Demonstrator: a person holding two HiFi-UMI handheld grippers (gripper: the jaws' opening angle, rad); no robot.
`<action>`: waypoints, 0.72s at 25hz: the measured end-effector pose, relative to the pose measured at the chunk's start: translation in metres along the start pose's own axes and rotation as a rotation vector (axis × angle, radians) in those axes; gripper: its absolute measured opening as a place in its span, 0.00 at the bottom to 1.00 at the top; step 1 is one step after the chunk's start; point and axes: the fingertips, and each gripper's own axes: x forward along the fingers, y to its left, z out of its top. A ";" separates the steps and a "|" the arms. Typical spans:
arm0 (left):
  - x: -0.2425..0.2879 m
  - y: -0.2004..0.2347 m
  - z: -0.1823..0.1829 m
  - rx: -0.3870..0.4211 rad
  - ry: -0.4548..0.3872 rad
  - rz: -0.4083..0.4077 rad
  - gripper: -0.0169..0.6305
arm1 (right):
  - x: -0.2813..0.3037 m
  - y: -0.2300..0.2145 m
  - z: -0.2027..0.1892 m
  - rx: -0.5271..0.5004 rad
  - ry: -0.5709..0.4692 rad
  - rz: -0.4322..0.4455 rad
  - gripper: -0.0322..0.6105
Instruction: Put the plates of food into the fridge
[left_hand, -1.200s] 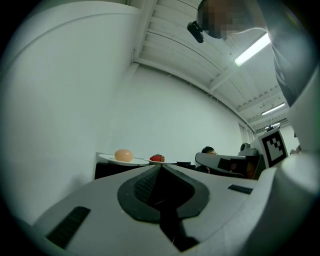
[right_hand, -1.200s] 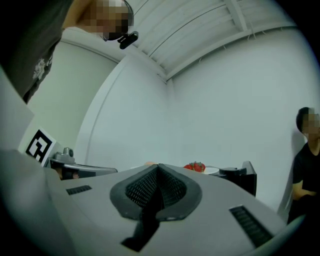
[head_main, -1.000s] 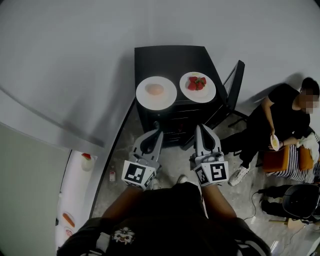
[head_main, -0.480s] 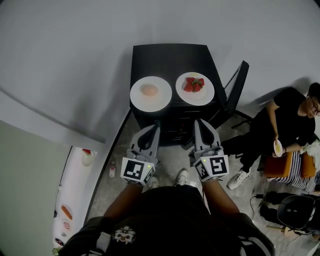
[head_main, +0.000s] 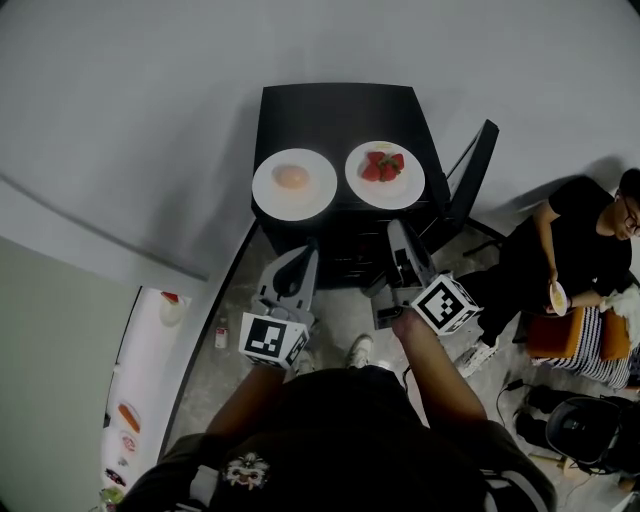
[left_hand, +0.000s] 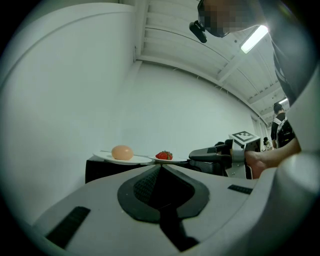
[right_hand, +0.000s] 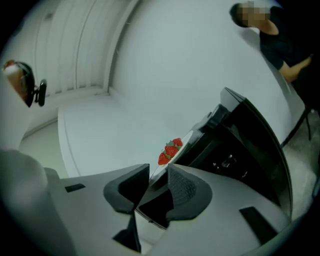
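Observation:
Two white plates stand on a black cabinet (head_main: 340, 110). The left plate (head_main: 294, 184) carries a round peach-coloured food, the right plate (head_main: 385, 175) carries strawberries (right_hand: 170, 150). Both grippers hover level in front of the cabinet, short of the plates. My left gripper (head_main: 311, 248) is shut, its jaws meeting (left_hand: 160, 166) with nothing in them. My right gripper (head_main: 396, 230) is rolled onto its side and its jaws have just been opening. They stand apart (right_hand: 158, 167) with nothing between them. The strawberry plate's rim shows beyond the gap.
A white fridge door (head_main: 140, 380) with shelf items stands open at the lower left. A small bottle (head_main: 221, 335) stands on the floor beside it. A black chair (head_main: 475, 175) is right of the cabinet. A seated person (head_main: 565, 250) holds a bowl at the far right.
My right gripper has rolled, its marker cube swinging out to the right, and its jaws have parted. The left gripper has barely shifted and stays shut.

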 end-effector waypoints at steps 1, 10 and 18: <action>0.000 0.000 -0.002 -0.002 0.001 0.002 0.06 | 0.002 -0.003 0.002 0.054 -0.004 -0.001 0.25; -0.006 0.000 -0.007 -0.002 0.015 0.029 0.06 | 0.020 -0.032 0.001 0.560 -0.037 -0.054 0.32; -0.010 0.003 -0.004 0.003 0.000 0.048 0.06 | 0.032 -0.044 0.001 0.673 -0.028 -0.093 0.32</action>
